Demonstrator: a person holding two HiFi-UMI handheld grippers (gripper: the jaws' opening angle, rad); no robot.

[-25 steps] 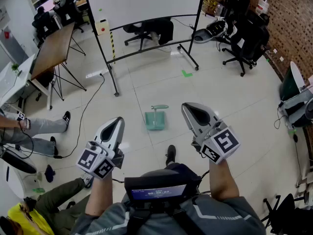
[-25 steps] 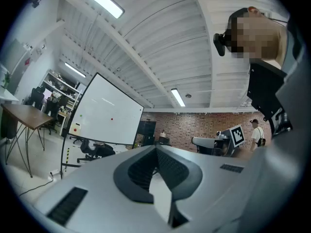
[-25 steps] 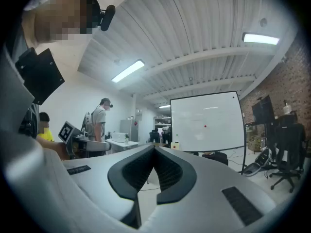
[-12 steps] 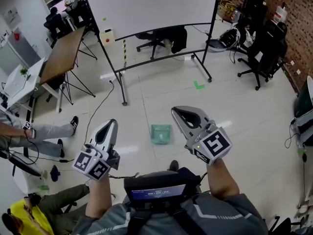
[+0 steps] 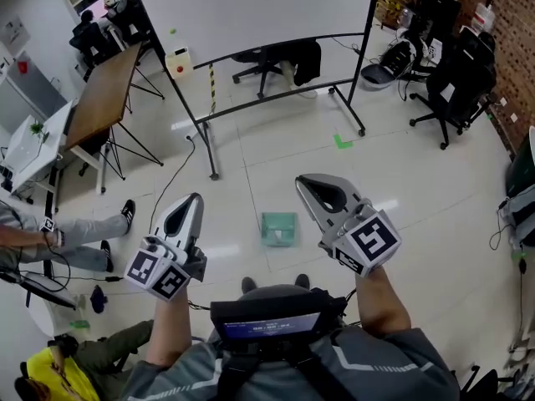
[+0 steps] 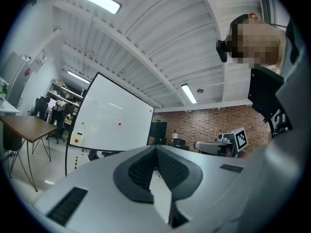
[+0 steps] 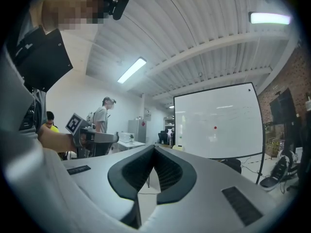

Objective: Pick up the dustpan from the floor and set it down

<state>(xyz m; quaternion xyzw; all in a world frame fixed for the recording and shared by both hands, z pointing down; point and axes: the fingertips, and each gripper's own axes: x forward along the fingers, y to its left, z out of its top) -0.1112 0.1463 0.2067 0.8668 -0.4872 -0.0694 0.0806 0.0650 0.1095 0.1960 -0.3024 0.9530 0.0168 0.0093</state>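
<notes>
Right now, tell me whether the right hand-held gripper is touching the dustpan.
Apart. The head view shows bare floor between the dustpan and the right hand-held gripper, whose shut jaws hold nothing in the right gripper view.

Pale-green dustpan point(image 5: 278, 228); grey left tool point(image 5: 194, 197) & right tool point(image 5: 303, 180), blk/wht marker cubes point(image 5: 159, 274); whitish tiled floor point(image 5: 418, 199).

Office-lab space, rolling whiteboard point(image 5: 251, 15), black swivel chairs point(image 5: 451, 86), wooden trestle desk point(image 5: 102, 97), brick wall point(image 5: 512, 15), pale tiled floor point(image 5: 418, 190)
</notes>
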